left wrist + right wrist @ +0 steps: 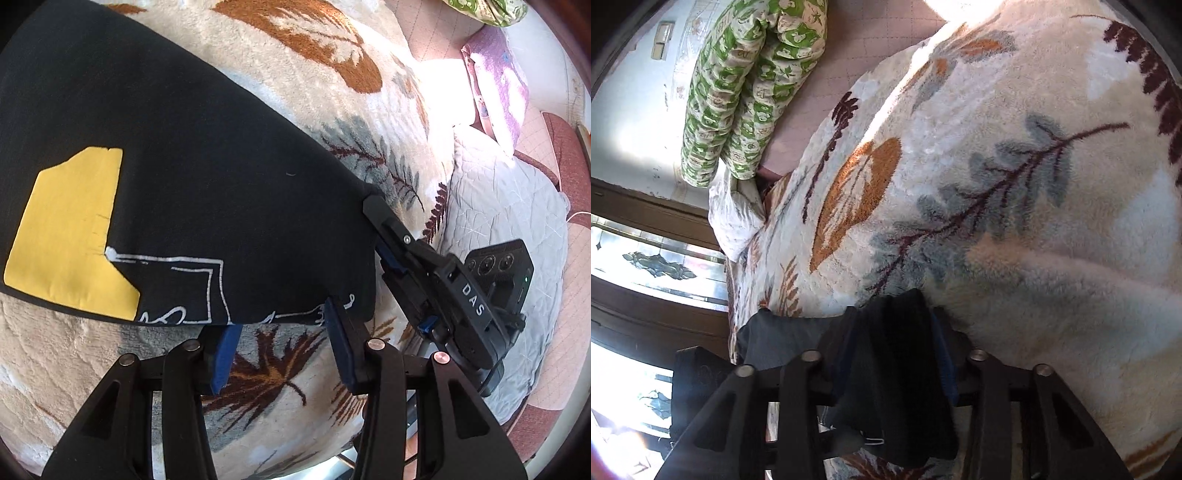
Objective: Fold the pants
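Observation:
The black pants (192, 177), with a yellow patch (70, 229) and white line print, lie spread on a cream leaf-pattern blanket (303, 74). My left gripper (280, 332) is open at the pants' near hem; its blue pads (226, 354) straddle the edge without closing. My right gripper (384, 236) shows in the left wrist view, clamped on the hem corner. In the right wrist view, black cloth (897, 362) fills my right gripper (894, 343) between its fingers.
A grey quilted pillow (506, 229) and a purple floral pillow (495, 81) lie to the right. A green patterned quilt (750, 85) is at the far side of the bed. A dark wooden window frame (650, 214) borders the bed.

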Demonstrator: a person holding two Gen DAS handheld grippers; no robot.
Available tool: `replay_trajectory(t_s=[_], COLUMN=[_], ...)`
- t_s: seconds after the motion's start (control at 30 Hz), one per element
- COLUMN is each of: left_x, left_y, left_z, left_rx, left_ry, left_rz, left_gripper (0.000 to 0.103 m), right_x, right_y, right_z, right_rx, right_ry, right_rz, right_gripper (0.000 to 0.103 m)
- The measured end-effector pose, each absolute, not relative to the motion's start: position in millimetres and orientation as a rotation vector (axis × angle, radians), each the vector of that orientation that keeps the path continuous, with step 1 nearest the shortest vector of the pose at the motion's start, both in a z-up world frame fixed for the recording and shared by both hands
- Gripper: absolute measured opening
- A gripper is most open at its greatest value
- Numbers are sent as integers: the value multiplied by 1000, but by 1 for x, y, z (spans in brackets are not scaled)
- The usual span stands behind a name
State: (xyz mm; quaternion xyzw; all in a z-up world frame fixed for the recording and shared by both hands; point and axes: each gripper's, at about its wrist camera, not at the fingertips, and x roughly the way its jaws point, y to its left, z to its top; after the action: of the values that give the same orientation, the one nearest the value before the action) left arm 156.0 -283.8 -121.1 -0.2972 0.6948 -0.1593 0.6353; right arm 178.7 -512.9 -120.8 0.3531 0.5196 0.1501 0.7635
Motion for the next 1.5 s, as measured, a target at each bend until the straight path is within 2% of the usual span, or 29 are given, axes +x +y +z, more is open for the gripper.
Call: replay_trajectory(t_s=[0.03, 0.1, 0.13, 0.17, 0.23, 0.53, 0.9, 1.23, 1.5], left_x=[157, 159, 160, 161, 164, 161, 162, 163, 167], left_y=[-285, -289, -292, -295, -295, -279, -242, -179, -115], left_z=[-121, -117, -116, -116, -119, -109, -81, -77, -101], left_rx=[-667, -630, -603, -585, -581, -651, -742, -851, -933], left_ry=[1591, 1584, 1579, 1580, 1586, 1586, 1532, 1498, 1506], left_rz=[-358, -351, -356, -367, -374, -444, -482, -442, -355], left_gripper=[43, 36, 22, 15, 11, 10, 11, 11, 10], right_x=[180, 177, 176, 174, 172, 163, 159, 169, 189], right_y=[-513, -516, -517, -519, -518, -520, -498, -443, -368], right_z=[-122, -123, -123, -124, -124, -120, -74, -37, -43], right_rx=[750, 750, 756, 759, 765, 804, 753, 696, 700], right_ry=[1139, 1134, 1128, 1125, 1119, 1097, 1062, 1048, 1083], right_rz=[324, 325, 325, 325, 322, 299, 275, 307, 390], right_gripper=[19, 18, 18, 17, 17, 17, 16, 16, 16])
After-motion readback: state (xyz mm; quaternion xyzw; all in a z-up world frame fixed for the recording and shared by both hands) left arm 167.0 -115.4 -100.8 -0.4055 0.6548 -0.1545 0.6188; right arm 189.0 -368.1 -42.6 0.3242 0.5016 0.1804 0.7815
